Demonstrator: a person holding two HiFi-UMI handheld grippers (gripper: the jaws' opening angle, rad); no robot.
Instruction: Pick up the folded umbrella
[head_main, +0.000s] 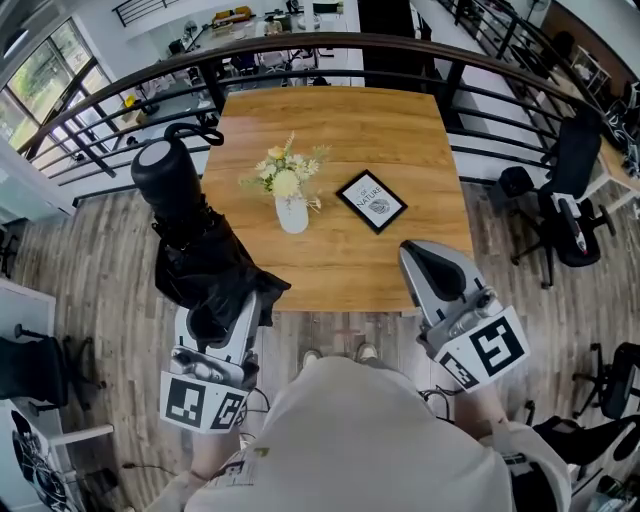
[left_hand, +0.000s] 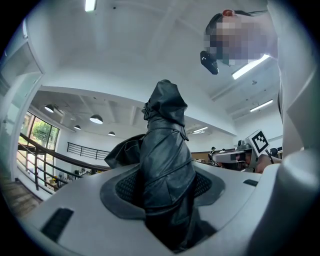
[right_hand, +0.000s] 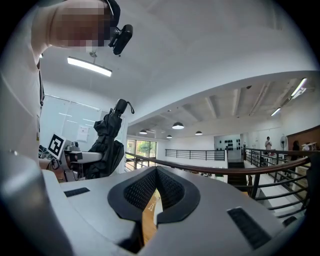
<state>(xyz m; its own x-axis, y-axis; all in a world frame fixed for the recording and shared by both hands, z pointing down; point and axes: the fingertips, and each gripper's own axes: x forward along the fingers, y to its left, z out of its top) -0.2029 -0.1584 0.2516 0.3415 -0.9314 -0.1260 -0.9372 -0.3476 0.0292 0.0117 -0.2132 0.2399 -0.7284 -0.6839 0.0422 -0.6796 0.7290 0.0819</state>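
The black folded umbrella (head_main: 185, 215) stands upright at the left of the head view, off the left edge of the wooden table (head_main: 400, 140). Its lower end is hidden: loose fabric spills over the left gripper (head_main: 225, 310) and covers the jaws there. The person's shoulders fill the bottom of that frame.

Only the left gripper view shows the grip. There we see the jaws partly apart, pads pressed on either side of the umbrella (left_hand: 165, 150), which rises from the left gripper (left_hand: 165, 200) up the centre of the frame.

The right gripper view catches the umbrella (right_hand: 107, 145) from the side at centre left, with its strap loop on top. The right gripper (right_hand: 155, 200) has its jaws drawn together, with nothing between them; only a sliver of tabletop shows through. In the head view the right gripper (head_main: 435, 270) hovers over the table's near right corner.

The head view alone shows a white vase of flowers (head_main: 291, 212) and a small framed print (head_main: 371, 201) on the table.
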